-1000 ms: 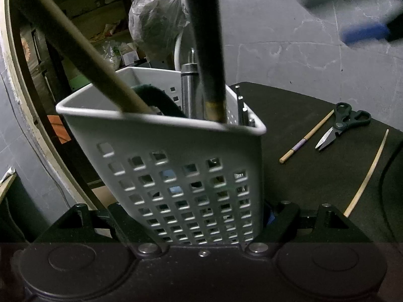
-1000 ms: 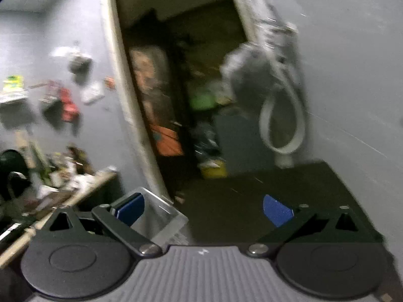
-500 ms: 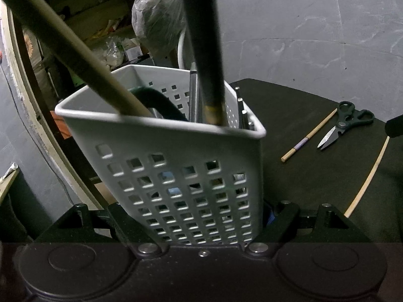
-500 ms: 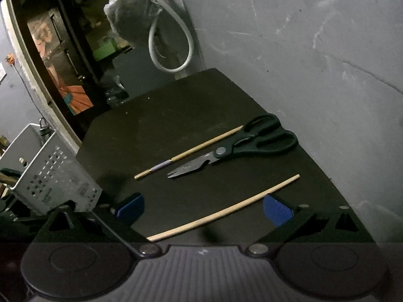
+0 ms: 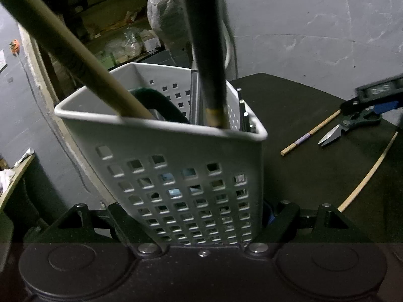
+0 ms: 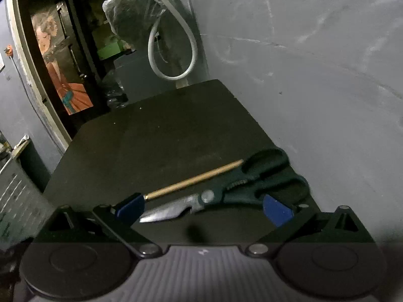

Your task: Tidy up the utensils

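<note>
White perforated plastic fills the left wrist view: a utensil basket (image 5: 186, 176) is clamped betw. the left gripper (image 5: 191, 226) fingers, whose pads are pressed on its lower side walls. The basket is seen tilted. Several utensils are stood in it: a pale wooden handle (image 5: 65, 50) leaned toward upper left, a dark handle w/ gold bands (image 5: 206, 58) nearly upright, a steel item behind it, & a dark green loop (image 5: 161, 103) at the rim. Thin metal pieces are tucked in the right corner; what they are can't be told.

The right gripper (image 6: 204, 211) is spread wide, nothing gripped. Its blue pads (image 6: 277, 210) are placed either side of the scissors (image 6: 246, 183), w/ no contact that can be made out. The scissors are laid flat on the dark table (image 6: 163, 136), blades toward the camera, dark green handles toward the grey wall. A chopstick (image 6: 194, 180) is laid just beside them on the far side, its near end hidden behind the left blue pad.

In the left view the right gripper (image 5: 377, 98) is seen over the scissor handles (image 5: 360, 120); a second, plain thin stick (image 5: 367, 176) is laid apart, nearer the table edge. Beyond the table, a plastic-wrapped bundle (image 6: 133, 12) & a looped white hose (image 6: 173, 45) are hung by the wall.
</note>
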`<state>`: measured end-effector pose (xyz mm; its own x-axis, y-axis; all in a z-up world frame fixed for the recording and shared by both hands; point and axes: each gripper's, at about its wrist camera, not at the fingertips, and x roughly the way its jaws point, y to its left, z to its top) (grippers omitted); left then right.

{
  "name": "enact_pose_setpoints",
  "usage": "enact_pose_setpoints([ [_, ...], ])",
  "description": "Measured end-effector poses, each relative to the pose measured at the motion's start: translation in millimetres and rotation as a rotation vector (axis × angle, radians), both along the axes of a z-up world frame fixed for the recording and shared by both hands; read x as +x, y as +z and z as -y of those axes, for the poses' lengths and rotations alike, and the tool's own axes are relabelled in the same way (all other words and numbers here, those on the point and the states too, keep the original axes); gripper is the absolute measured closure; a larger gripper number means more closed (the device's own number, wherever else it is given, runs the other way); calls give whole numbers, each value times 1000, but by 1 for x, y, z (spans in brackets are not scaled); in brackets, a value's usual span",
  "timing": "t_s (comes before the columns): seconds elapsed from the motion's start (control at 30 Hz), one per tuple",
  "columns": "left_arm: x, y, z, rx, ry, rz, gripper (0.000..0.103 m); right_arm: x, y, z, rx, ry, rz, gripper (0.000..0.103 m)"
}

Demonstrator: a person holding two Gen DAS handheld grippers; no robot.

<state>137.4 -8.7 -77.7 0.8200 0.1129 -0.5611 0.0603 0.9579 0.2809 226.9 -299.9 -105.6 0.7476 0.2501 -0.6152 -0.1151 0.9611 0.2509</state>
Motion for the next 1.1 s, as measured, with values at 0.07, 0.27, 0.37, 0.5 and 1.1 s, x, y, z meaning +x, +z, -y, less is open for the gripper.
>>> enact_pose_setpoints([
  [0.07, -4, 0, 2, -5, 19, -3, 20, 16, -3, -5, -69, -64, -48, 1],
  [0.27, -11, 2, -4, -24, 33, -19, 20, 42, -16, -10, -106, -146, -153, 11],
  [0.37, -13, 3, -8, -19, 4, -24, 20, 43, -20, -16, -119, -141, -144, 10],
  [0.5, -9, 6, -17, -25, -32, -30, 20, 34, -18, -27, -136, -77, -143, 11],
  [1.1, -15, 1, -35, -24, -127, -12, 20, -35, -13, -108, -290, 636, -28, 12],
])
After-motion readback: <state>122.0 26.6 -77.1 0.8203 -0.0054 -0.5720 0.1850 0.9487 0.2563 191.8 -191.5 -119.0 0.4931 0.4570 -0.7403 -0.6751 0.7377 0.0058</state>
